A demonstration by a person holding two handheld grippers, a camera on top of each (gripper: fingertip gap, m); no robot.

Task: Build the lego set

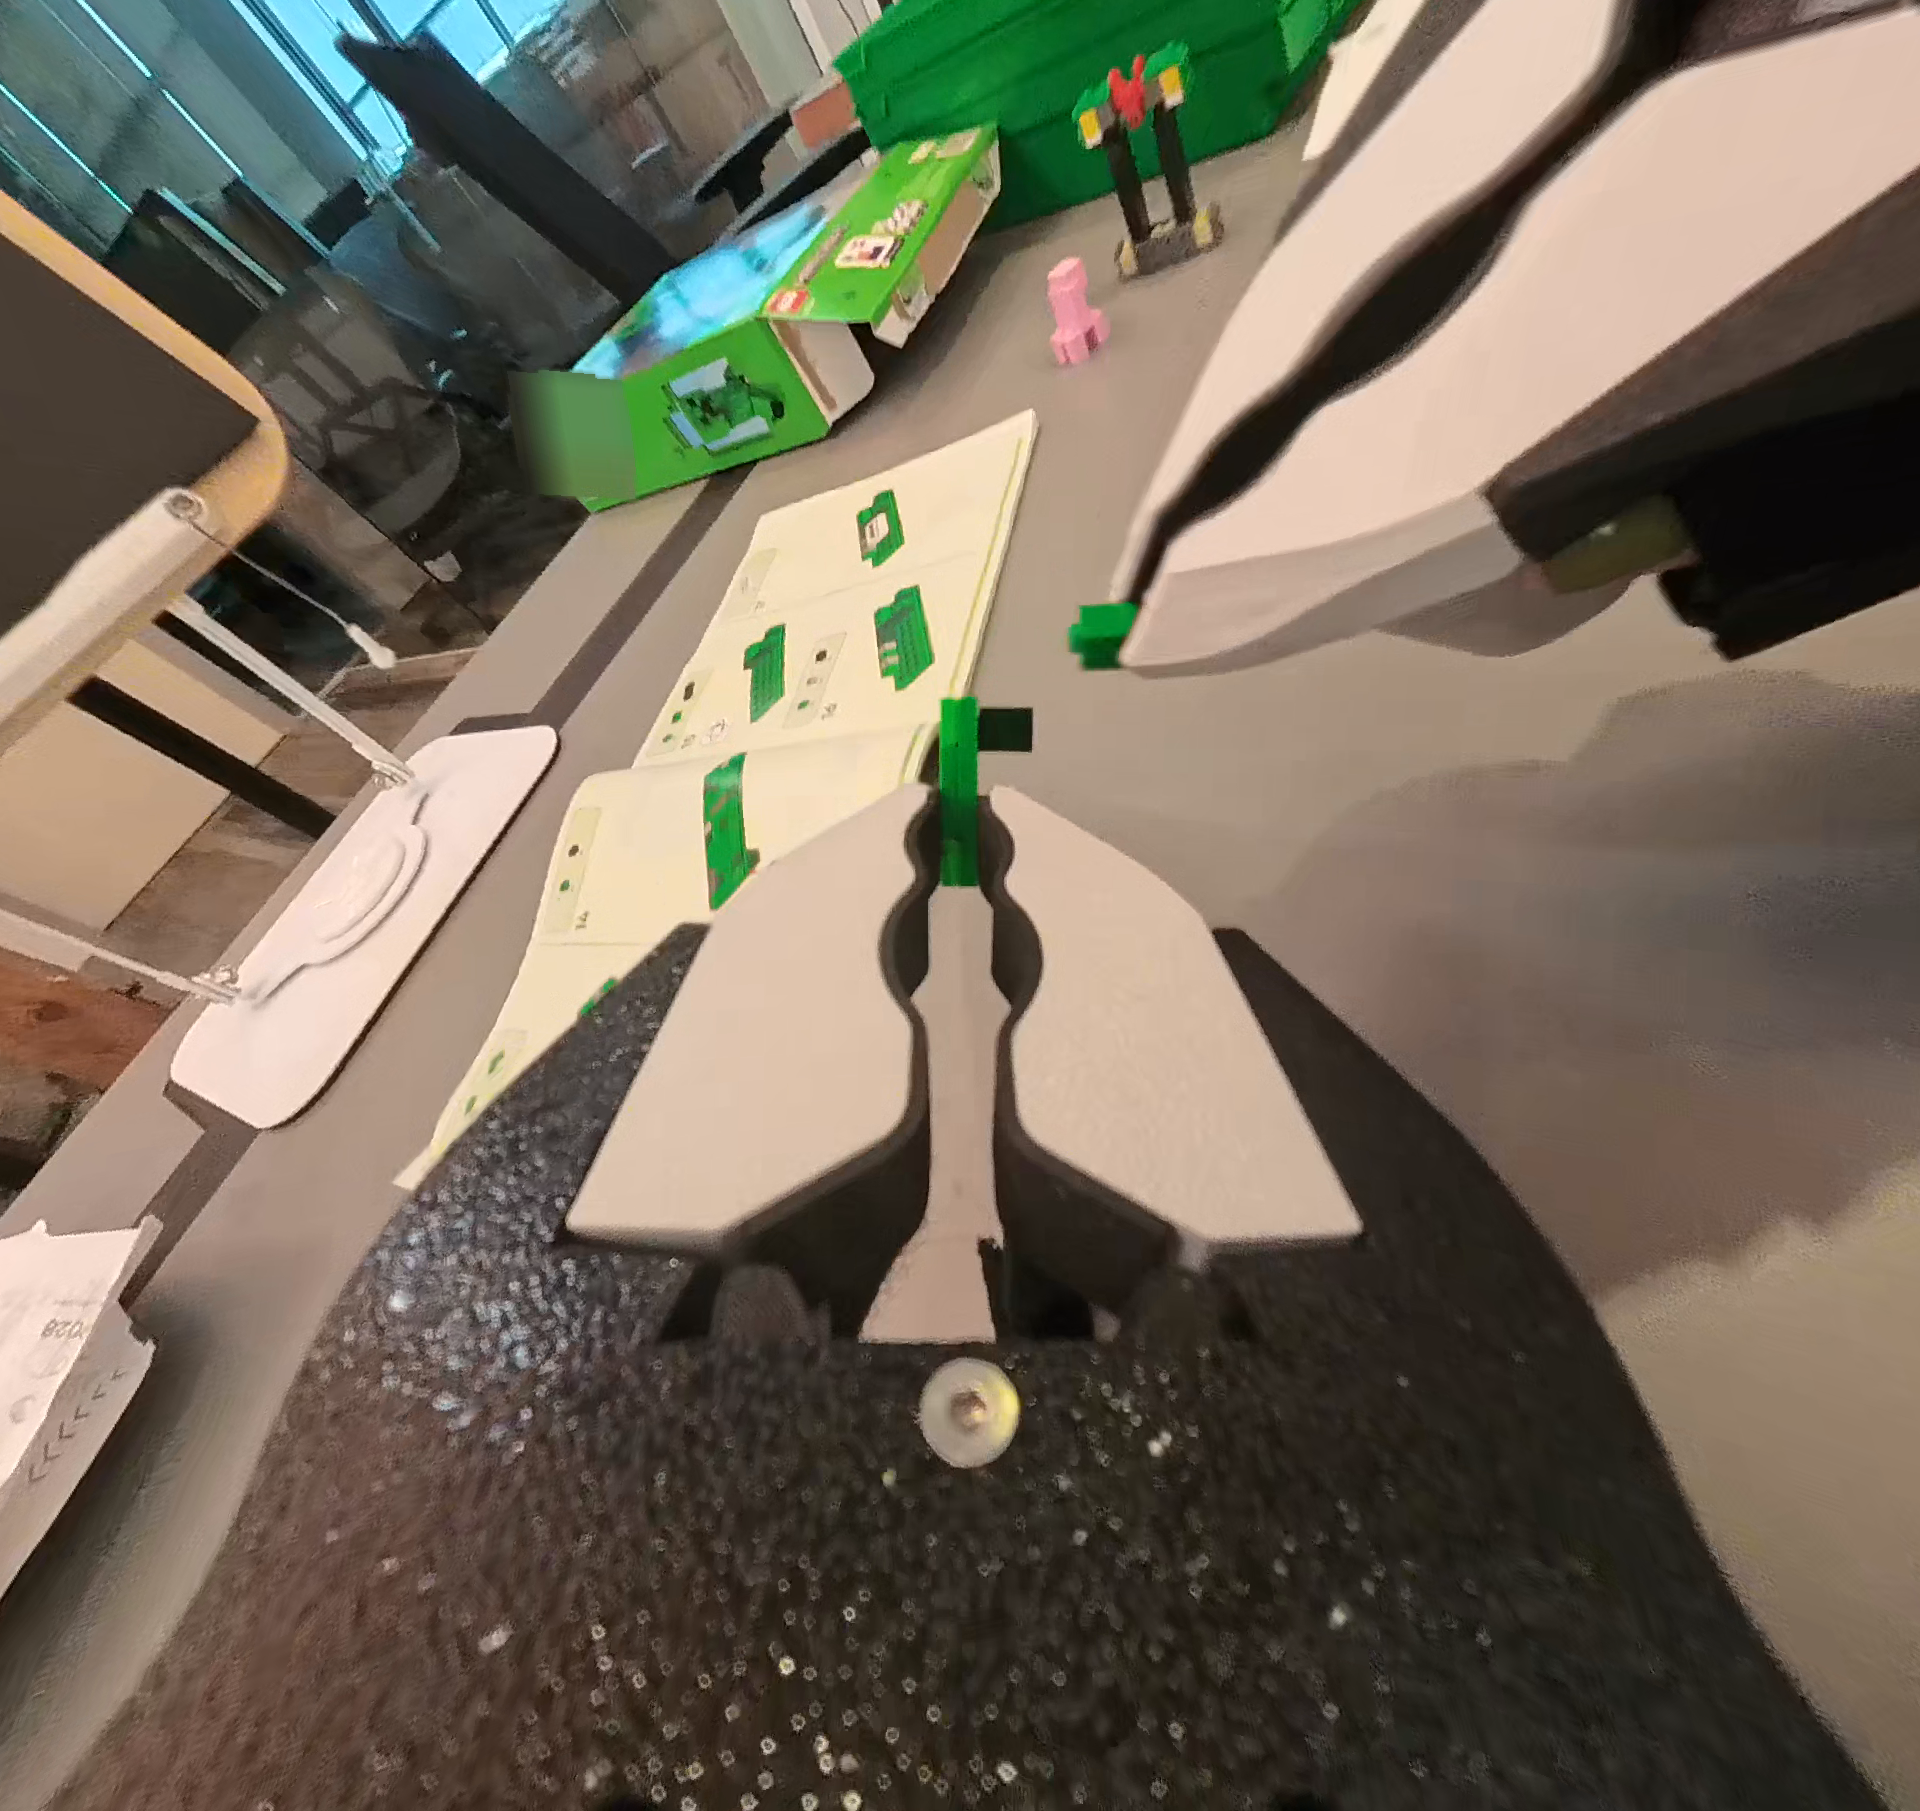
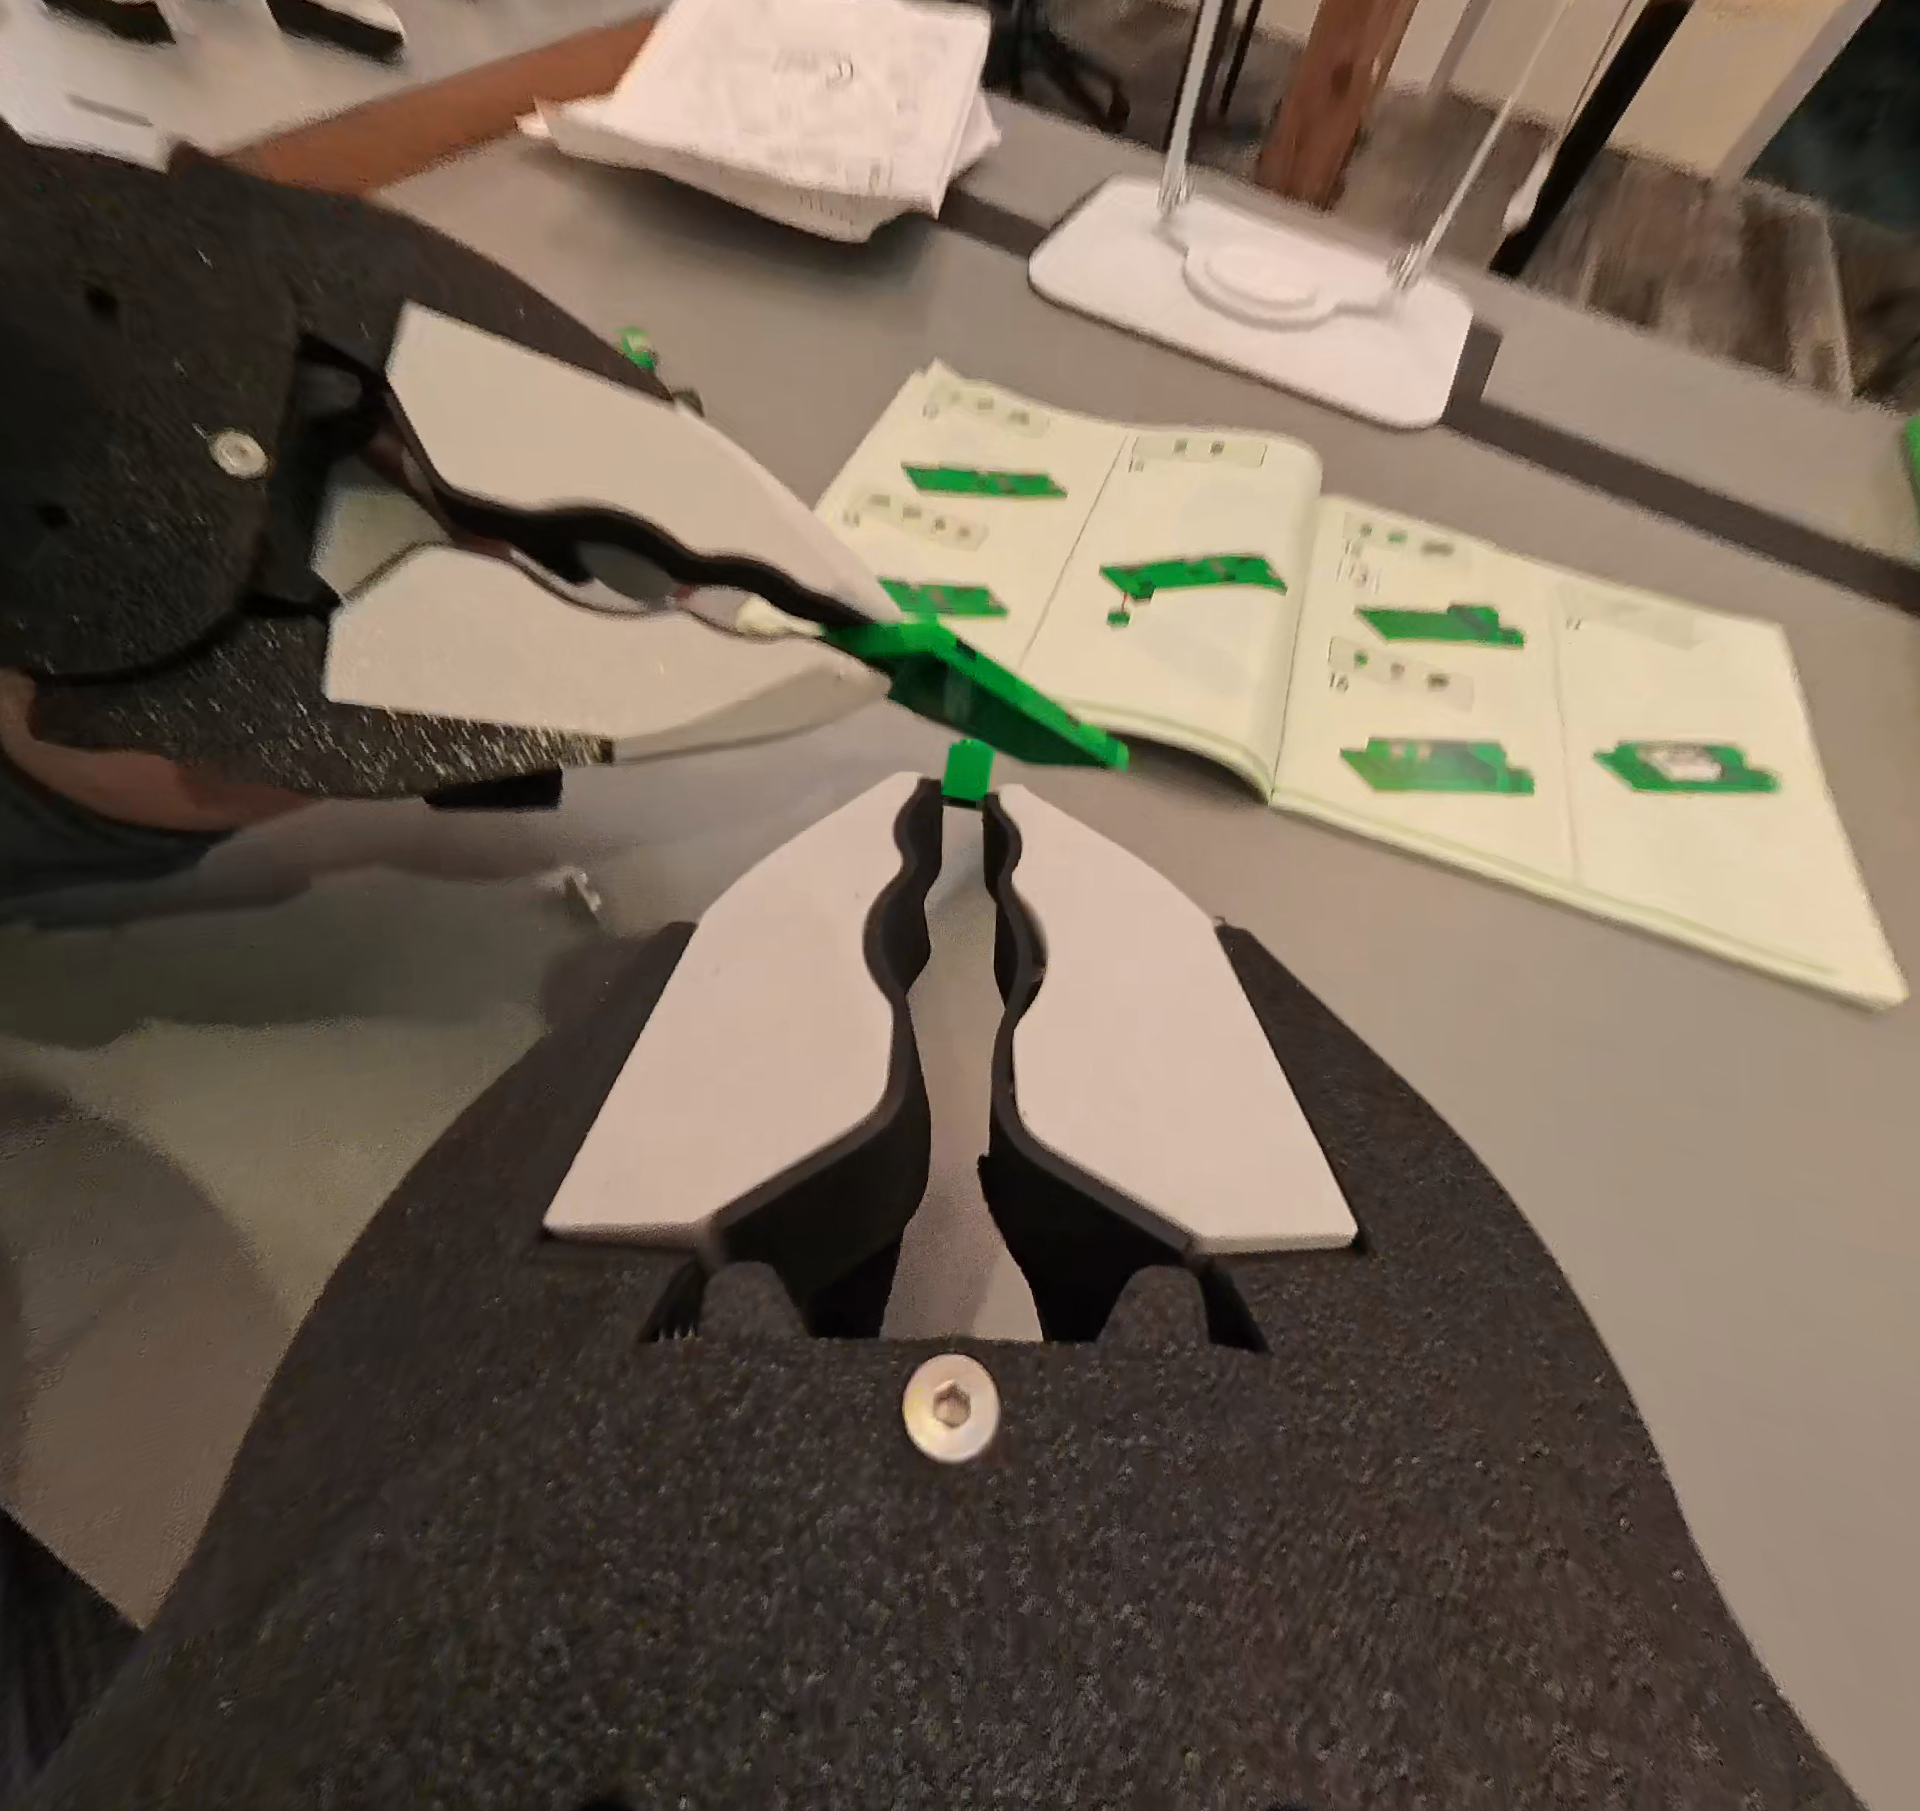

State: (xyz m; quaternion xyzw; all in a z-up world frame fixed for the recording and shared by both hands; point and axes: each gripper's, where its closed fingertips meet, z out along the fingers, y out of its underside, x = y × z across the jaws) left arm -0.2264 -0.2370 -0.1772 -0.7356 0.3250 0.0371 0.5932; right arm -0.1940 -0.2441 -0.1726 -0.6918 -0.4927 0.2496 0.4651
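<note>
My left gripper (image 1: 961,805) is shut on a flat green plate assembly (image 1: 958,764) and holds it edge-on above the grey table (image 1: 1455,930). In the right wrist view the left gripper (image 2: 862,644) comes in from the left with the plate (image 2: 997,701) sticking out of its tips. My right gripper (image 2: 961,805) is shut on a small green brick (image 2: 966,774), just under the plate. In the left wrist view the right gripper (image 1: 1132,608) enters from the upper right, and its brick (image 1: 1099,634) is a short gap from the plate.
An open instruction booklet (image 1: 862,598) (image 2: 1351,639) lies under the grippers. Behind it are a green set box (image 1: 790,338), a pink figure (image 1: 1075,312), a small pillar build (image 1: 1148,172) and green bins (image 1: 1091,26). A white stand base (image 2: 1247,296) and a paper stack (image 2: 790,99) sit near the table edge. Left and right tips are no more than a few centimetres apart.
</note>
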